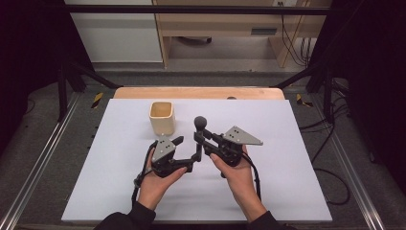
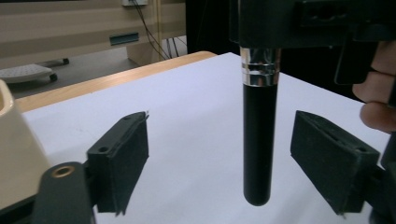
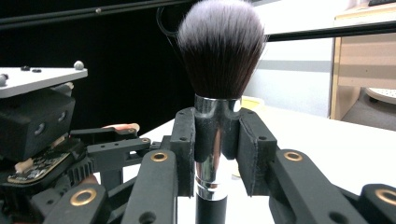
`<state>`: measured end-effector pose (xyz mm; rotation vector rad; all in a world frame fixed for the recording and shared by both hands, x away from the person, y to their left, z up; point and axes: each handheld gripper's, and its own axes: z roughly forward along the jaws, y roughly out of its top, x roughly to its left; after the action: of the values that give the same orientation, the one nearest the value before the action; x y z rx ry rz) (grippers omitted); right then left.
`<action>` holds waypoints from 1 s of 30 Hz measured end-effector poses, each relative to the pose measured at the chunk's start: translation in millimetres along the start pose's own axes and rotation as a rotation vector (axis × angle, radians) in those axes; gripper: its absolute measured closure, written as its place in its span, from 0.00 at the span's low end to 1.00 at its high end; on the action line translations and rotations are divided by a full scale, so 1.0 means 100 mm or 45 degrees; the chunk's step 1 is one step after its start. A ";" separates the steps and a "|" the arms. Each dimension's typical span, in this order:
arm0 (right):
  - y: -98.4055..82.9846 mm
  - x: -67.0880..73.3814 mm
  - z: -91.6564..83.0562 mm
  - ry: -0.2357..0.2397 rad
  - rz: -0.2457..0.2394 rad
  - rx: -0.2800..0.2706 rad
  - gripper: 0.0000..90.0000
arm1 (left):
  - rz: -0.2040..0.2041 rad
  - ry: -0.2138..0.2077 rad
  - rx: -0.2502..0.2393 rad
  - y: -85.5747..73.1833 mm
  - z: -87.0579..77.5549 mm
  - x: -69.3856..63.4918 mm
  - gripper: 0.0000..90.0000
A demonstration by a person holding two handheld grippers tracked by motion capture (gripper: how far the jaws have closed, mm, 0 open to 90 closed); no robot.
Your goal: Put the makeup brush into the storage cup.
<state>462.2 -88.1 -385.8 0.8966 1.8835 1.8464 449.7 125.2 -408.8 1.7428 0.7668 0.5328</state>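
Note:
A makeup brush (image 1: 200, 121) with dark bristles, a silver ferrule and a black handle stands upright over the white board. My right gripper (image 1: 201, 139) is shut on it; in the right gripper view the pads (image 3: 254, 149) press both sides of the ferrule of the brush (image 3: 219, 46), whose bristles point up. My left gripper (image 1: 186, 152) is open at the handle's lower end. In the left gripper view the black brush handle (image 2: 258, 140) hangs between the spread jaws of the left gripper (image 2: 224, 161), nearer the right pad and touching neither. A hand holds each gripper.
A cream square cup (image 1: 162, 116) stands upright on the board just behind the left gripper, and its side is at the left edge of the left gripper view (image 2: 14, 154). The white board (image 1: 287, 143) lies on a wooden table (image 1: 198, 92). Dark frame posts flank the table.

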 end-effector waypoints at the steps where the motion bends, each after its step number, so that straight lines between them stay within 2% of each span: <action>1: 0.00 0.00 0.01 0.003 -0.003 0.001 0.78 | -0.003 0.005 0.004 0.00 0.00 0.00 0.28; 3: -0.01 0.01 0.02 0.001 -0.011 0.006 0.78 | -0.019 0.004 0.002 -0.01 0.00 0.01 0.31; 5: -0.02 0.03 0.04 -0.002 -0.016 0.013 0.78 | -0.024 -0.016 0.003 -0.02 0.01 0.00 0.39; 10: -0.04 0.05 0.06 -0.003 -0.028 0.021 0.78 | -0.030 -0.041 -0.008 -0.02 0.01 -0.03 0.45; 14: -0.05 0.08 0.09 0.004 -0.035 0.034 0.78 | -0.025 -0.065 -0.010 -0.01 0.02 -0.07 0.57; 22: -0.08 0.12 0.12 0.011 -0.047 0.047 0.78 | -0.023 -0.072 -0.010 0.01 0.02 -0.08 0.70; 27: -0.10 0.15 0.14 0.017 -0.047 0.054 0.78 | -0.049 -0.057 0.002 0.00 0.01 -0.06 0.80; 30: -0.10 0.15 0.14 0.021 -0.052 0.053 0.78 | -0.062 -0.051 -0.002 -0.01 0.00 -0.05 0.82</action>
<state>458.3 -67.2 -394.3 0.8521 1.9421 1.8023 445.8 122.2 -409.4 1.7238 0.7782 0.4646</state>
